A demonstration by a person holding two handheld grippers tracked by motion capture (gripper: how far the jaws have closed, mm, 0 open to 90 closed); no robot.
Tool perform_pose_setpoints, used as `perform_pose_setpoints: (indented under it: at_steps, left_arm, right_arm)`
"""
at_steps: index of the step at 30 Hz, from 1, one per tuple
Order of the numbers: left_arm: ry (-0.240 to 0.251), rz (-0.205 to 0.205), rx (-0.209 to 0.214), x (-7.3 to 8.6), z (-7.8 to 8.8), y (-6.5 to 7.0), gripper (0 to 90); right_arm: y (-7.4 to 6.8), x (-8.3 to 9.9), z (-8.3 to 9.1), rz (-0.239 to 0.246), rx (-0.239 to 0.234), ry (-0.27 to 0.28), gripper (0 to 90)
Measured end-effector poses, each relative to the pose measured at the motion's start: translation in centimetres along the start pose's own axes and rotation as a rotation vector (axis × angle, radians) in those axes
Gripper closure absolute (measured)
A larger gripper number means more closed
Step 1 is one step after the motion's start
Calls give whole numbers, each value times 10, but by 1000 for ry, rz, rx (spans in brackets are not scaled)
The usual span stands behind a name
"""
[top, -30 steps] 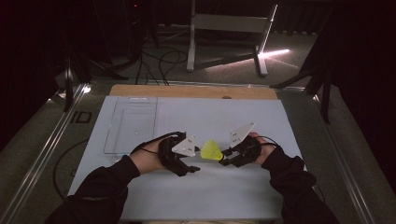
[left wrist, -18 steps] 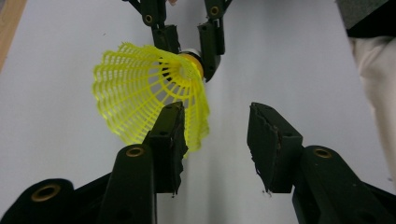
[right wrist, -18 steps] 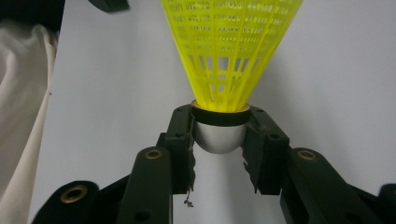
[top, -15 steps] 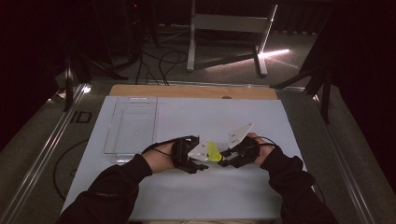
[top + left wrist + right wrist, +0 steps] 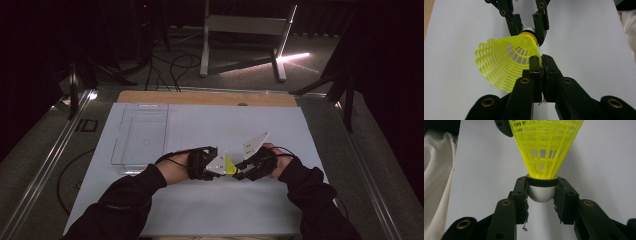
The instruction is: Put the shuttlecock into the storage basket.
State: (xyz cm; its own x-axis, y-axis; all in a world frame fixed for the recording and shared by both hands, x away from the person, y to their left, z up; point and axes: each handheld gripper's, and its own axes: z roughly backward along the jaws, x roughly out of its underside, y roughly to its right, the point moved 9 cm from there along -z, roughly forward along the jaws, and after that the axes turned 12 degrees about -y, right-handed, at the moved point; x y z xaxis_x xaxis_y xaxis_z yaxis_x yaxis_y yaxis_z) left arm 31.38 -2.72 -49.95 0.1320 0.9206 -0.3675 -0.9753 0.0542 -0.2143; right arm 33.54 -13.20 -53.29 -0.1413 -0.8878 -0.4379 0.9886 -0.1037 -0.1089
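Near the desk's (image 5: 150, 220) front edge, the right gripper (image 5: 541, 195) pinches the yellow shuttlecock (image 5: 544, 147) by its white cork, while the left gripper (image 5: 541, 66) is pressed together on the skirt's rim.

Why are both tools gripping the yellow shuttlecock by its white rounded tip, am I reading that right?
Not quite. The right tool does grip the yellow shuttlecock by its white rounded tip, but the left tool is pinching the rim of the mesh skirt instead. The left gripper view shows this.
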Motion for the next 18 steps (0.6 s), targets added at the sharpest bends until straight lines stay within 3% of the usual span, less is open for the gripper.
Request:
perform_pose_setpoints:
  at_steps: [10,12,13,14,16,18]
  left_arm:
    - [-43,-29,-18,2,1,-1,900]
    - [-41,-62,-30,3,5,-5,900]
    - [-42,-69,-28,4,6,-5,900]
    - [-44,-74,-27,4,7,-5,900]
    - [-53,-87,-26,6,10,-6,900]
    - [-59,-87,-21,8,13,-7,900]
  right_arm:
    - [0,-3,-3,6,9,-18,651]
    - [0,-5,-1,-5,12,-5,642]
    - [0,-6,-1,-15,20,1,598]
    - [1,-6,-1,-38,20,0,483]
    - [4,-3,-2,-68,56,-14,337]
    - [2,-1,-4,-69,44,-28,193]
